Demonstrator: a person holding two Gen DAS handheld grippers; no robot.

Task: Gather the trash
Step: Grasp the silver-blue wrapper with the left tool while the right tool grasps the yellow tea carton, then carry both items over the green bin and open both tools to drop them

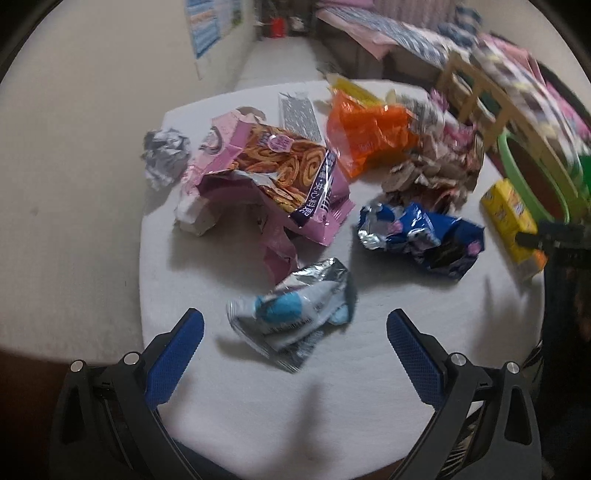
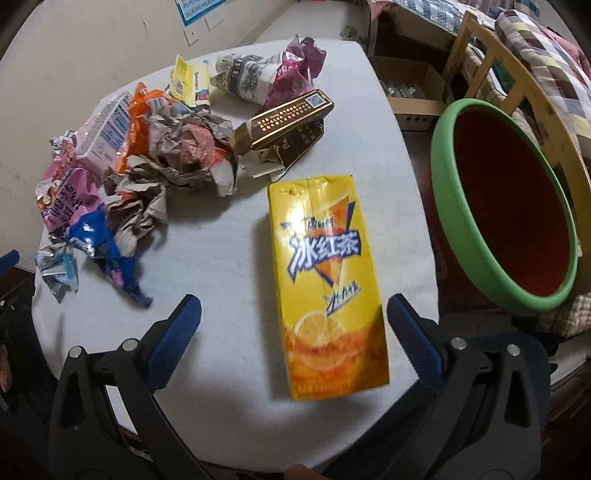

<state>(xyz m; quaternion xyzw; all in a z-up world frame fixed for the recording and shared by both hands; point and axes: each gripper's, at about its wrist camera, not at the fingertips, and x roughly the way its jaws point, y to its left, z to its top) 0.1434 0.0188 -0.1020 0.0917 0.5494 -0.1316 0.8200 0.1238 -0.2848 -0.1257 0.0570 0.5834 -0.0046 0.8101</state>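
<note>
Bin [image 2: 443, 192] w/ green rim, to the right of right gripper [image 2: 293, 314], looks empty, table [image 2: 221, 258] pile untouched; yellow tea carton [image 2: 325, 280] lies btwn its wide jaws, silver-blue wrapper [image 1: 295, 314] just ahead of left gripper [image 1: 295, 325], also wide, nothing held.

— What do we have around us here?
— We see a white tabletop [image 2: 354, 122] with a rounded far edge, set close to a plain cream wall [image 2: 92, 40] on the left, where a blue-and-white poster [image 1: 207, 26] hangs.
— And on the right?
— We find a pale wooden chair [image 2: 491, 59], and beyond it a bed with patchwork and striped covers [image 2: 546, 48]. An open cardboard box [image 2: 413, 92] sits on the pale floor [image 1: 280, 55]. The light is dim and soft.
</note>
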